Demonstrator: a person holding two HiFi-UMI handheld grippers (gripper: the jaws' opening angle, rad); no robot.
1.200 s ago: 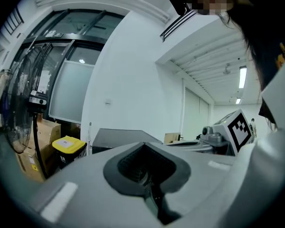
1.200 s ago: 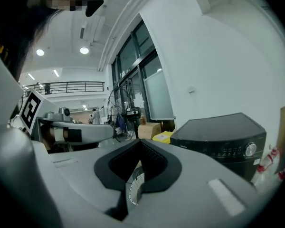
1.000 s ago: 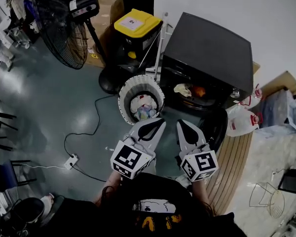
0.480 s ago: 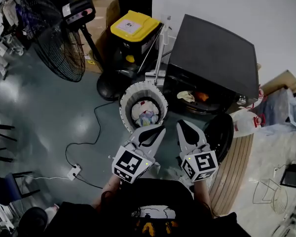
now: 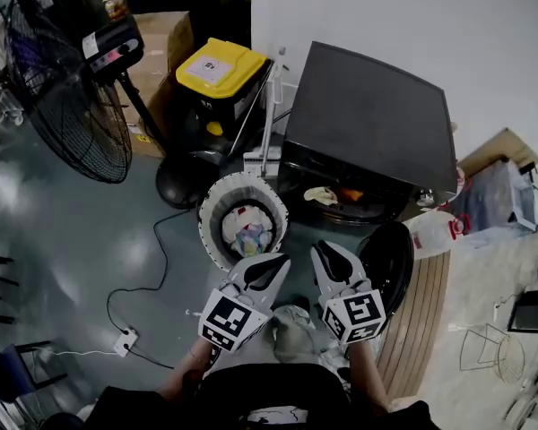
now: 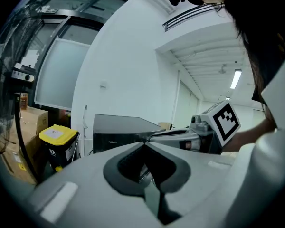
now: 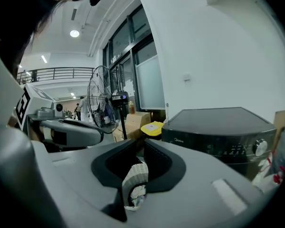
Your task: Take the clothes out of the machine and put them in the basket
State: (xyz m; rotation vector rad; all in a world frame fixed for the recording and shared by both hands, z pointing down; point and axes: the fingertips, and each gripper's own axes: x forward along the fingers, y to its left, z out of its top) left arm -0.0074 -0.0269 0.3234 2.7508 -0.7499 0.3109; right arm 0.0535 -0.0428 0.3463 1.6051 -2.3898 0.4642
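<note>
Little has shifted but the head view: left gripper and right gripper keep their jaws pressed together, holding nothing, beside the basket and facing the machine.

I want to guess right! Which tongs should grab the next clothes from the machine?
Probably the right tongs: they sit nearer the clothes inside the machine. The left tongs hang by the basket.

Machine black all over; clothes in it cream and orange-red. Basket white, wall ribbed vertically; the clothes there white with blue bits. Bin black, lid yellow. Jug white, cap red. Floor grey-green. Left gripper and right gripper pale grey, black-lined; cubes in black-and-white squares.
</note>
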